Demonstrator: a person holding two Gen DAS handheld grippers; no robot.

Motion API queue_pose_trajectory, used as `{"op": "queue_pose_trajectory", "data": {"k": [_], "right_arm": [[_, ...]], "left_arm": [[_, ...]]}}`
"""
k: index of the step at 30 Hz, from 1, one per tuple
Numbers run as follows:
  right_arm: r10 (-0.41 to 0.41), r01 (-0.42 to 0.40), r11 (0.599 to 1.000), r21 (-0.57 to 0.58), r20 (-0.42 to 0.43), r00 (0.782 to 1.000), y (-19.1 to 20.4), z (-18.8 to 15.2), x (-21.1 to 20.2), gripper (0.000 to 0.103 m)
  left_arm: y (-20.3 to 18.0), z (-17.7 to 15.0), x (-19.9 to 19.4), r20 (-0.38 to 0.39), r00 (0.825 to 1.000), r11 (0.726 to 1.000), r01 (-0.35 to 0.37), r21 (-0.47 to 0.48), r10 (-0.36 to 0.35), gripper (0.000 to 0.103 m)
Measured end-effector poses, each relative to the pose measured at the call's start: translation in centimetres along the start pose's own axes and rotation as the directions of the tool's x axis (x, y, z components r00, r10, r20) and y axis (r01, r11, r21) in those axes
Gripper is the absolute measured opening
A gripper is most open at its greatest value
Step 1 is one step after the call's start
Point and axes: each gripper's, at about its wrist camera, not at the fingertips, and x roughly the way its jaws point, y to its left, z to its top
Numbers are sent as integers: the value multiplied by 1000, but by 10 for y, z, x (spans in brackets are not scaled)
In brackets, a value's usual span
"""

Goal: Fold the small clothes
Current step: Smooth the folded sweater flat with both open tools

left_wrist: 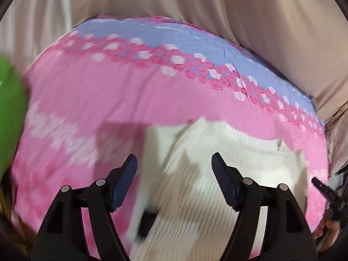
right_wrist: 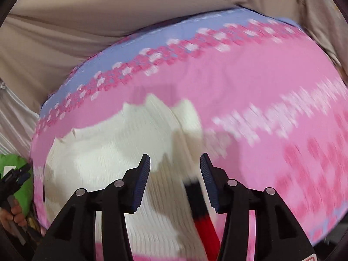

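A small white ribbed knit garment (left_wrist: pixel 217 163) lies on a pink and lilac flowered cloth (left_wrist: pixel 108 100). My left gripper (left_wrist: pixel 174 159) is open just above the garment's left part, holding nothing. In the right wrist view the same garment (right_wrist: pixel 104 152) shows a dark blue and red stripe (right_wrist: pixel 201 213) along its right edge. My right gripper (right_wrist: pixel 175 159) is open above that edge, with the stripe between its fingers' line. The right gripper's tip (left_wrist: pixel 322 188) shows at the right edge of the left wrist view. Both views are motion-blurred.
Beige draped fabric (left_wrist: pixel 195 10) surrounds the pink cloth at the back and sides. A bright green item (left_wrist: pixel 10 108) lies off the cloth's left edge, also seen in the right wrist view (right_wrist: pixel 21 184) beside the left gripper and the hand that holds it.
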Motion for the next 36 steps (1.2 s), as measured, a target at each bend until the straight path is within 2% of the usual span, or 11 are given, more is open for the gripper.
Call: {"op": "queue_pose_trajectory", "data": {"k": [4, 6, 7, 8, 13, 17, 21, 25, 29, 31, 36], "right_arm": [[-30, 30, 1000, -1, -48, 998, 13, 32, 63, 48], [-57, 58, 998, 5, -75, 996, 13, 37, 84, 41], [-61, 61, 998, 2, -56, 997, 15, 38, 86, 12], [-47, 47, 999, 0, -56, 997, 19, 36, 84, 7], [-53, 53, 999, -4, 58, 997, 20, 47, 54, 7], [-117, 118, 993, 29, -46, 992, -2, 46, 93, 5], [-108, 110, 993, 54, -33, 994, 1, 48, 93, 7], [-79, 70, 992, 103, 87, 993, 16, 45, 46, 13], [-31, 36, 999, -36, 143, 989, 61, 26, 19, 13], [25, -10, 993, -117, 120, 992, 89, 12, 19, 14], [162, -195, 950, -246, -145, 976, 156, -28, 75, 13]], "left_arm": [[-15, 5, 67, -134, 990, 999, -47, 18, 49, 51], [-17, 3, 79, -144, 985, 996, -87, 26, 90, 39], [-18, 3, 79, -129, 987, 995, -96, 28, 99, 37], [-18, 2, 78, -125, 986, 994, -107, 33, 110, 31], [-19, 5, 81, -145, 980, 990, -130, 45, 135, 29], [-23, 5, 84, -147, 976, 986, -152, 64, 160, 29], [-22, 5, 85, -155, 975, 986, -153, 63, 161, 29], [-21, 5, 86, -153, 975, 986, -156, 66, 164, 30], [-22, 5, 86, -149, 974, 985, -160, 71, 169, 30], [-23, 4, 86, -148, 974, 984, -160, 74, 170, 30], [-24, 5, 87, -153, 974, 985, -156, 69, 165, 31]]}}
